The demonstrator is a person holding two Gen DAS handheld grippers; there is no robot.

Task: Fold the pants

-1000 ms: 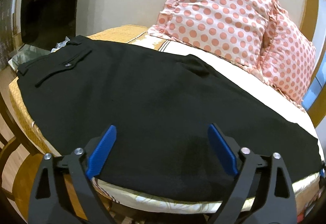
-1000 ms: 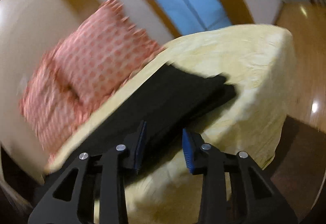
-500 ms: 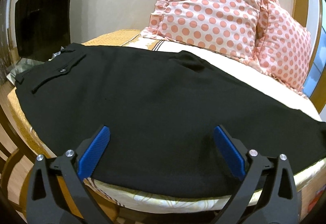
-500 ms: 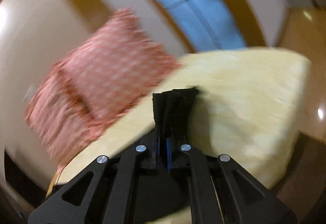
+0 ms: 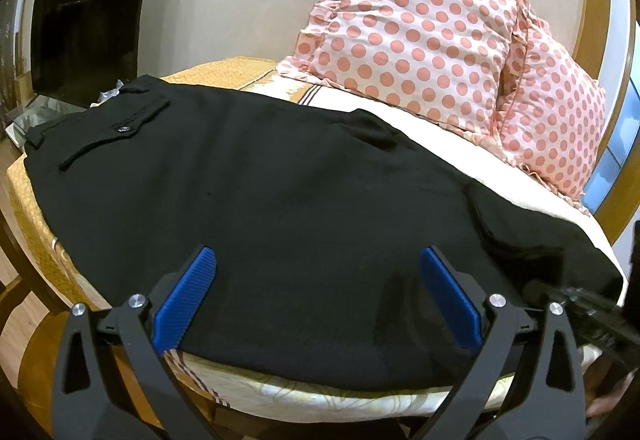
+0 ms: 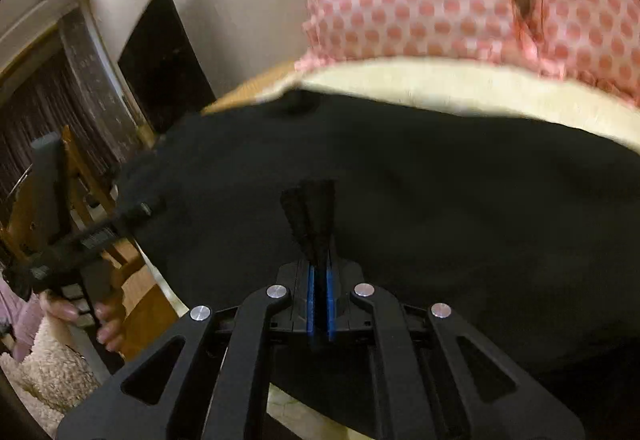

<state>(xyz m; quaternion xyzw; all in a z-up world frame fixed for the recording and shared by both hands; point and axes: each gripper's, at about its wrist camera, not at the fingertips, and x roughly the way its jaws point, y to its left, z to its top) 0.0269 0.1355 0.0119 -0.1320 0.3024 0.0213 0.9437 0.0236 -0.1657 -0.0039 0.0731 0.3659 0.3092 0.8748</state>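
Black pants (image 5: 280, 192) lie flat across the bed, waistband and buttoned back pocket (image 5: 120, 124) at the far left, legs running right. My left gripper (image 5: 316, 300) is open and empty, hovering over the pants' near edge. My right gripper (image 6: 319, 304) is shut on the bunched cuff end (image 6: 312, 216) of the pants and holds it above the spread fabric (image 6: 440, 200). The right gripper's tip also shows at the right edge of the left wrist view (image 5: 580, 304), where the leg fabric is doubled over.
Two pink polka-dot pillows (image 5: 420, 36) lean on the wall behind the pants. The bed has a cream sheet (image 5: 440, 128) and an orange quilt (image 5: 224, 68). A dark TV (image 5: 84, 40) stands at the left. A wooden chair (image 6: 100, 208) is beside the bed.
My right gripper closed on the cuff end and carried it from the foot of the bed back over the pants toward the waist. My left gripper stayed open, shifting slightly.
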